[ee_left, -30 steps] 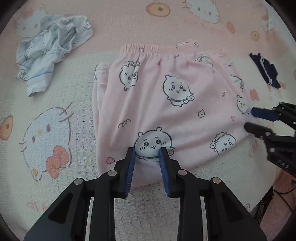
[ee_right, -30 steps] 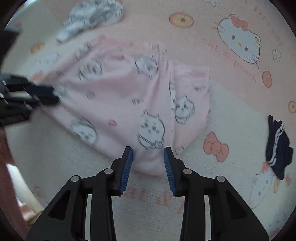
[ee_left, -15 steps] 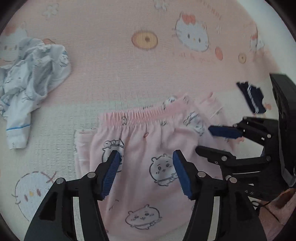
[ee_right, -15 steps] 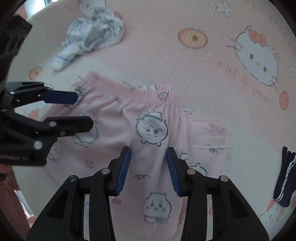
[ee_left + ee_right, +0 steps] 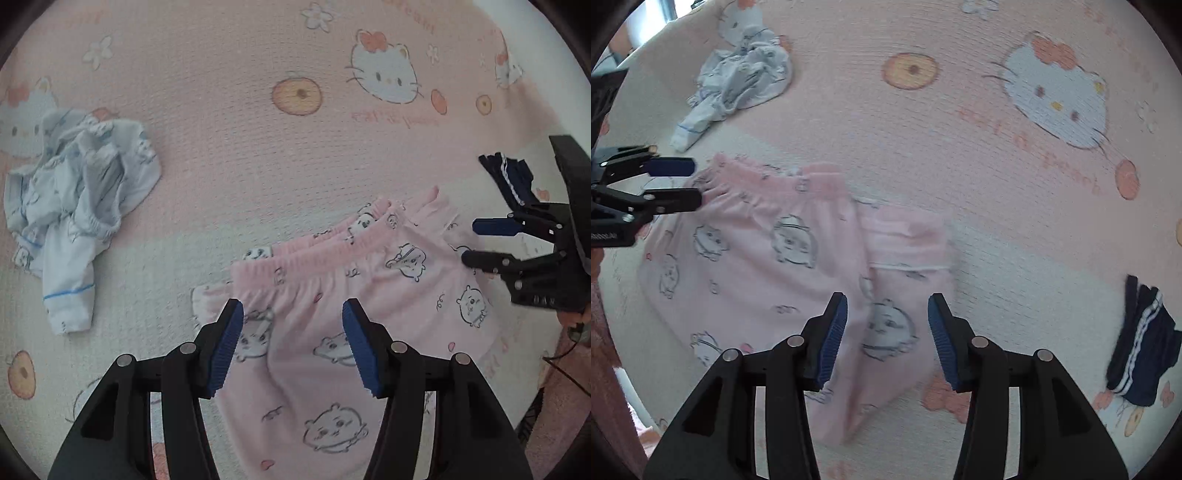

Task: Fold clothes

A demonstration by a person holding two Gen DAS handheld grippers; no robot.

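Observation:
Pink pants (image 5: pixel 369 295) with a cartoon animal print lie folded on the bed, waistband on the far side. My left gripper (image 5: pixel 291 314) hovers over their left part. Its jaws stand apart and are closing slightly, with fabric beneath them and nothing pressed. My right gripper (image 5: pixel 886 306) hangs over the pink pants (image 5: pixel 757 240) near their right fold. Its jaws are opening and hold nothing. Each gripper shows in the other's view: the right gripper (image 5: pixel 469 242) at the pants' right edge, the left gripper (image 5: pixel 683 181) at the waistband's left end.
A crumpled pale blue garment (image 5: pixel 81 206) lies to the left, also seen as the pale blue garment (image 5: pixel 742 81). A navy garment (image 5: pixel 509 181) with white stripes lies to the right, the navy garment (image 5: pixel 1145 347). The pink cat-print bedspread (image 5: pixel 258 110) stretches beyond.
Both grippers went from the pants' near edge forward to over the pants, close to the waistband. Their jaws widened and let the pink fabric go. The pants now lie folded shorter.

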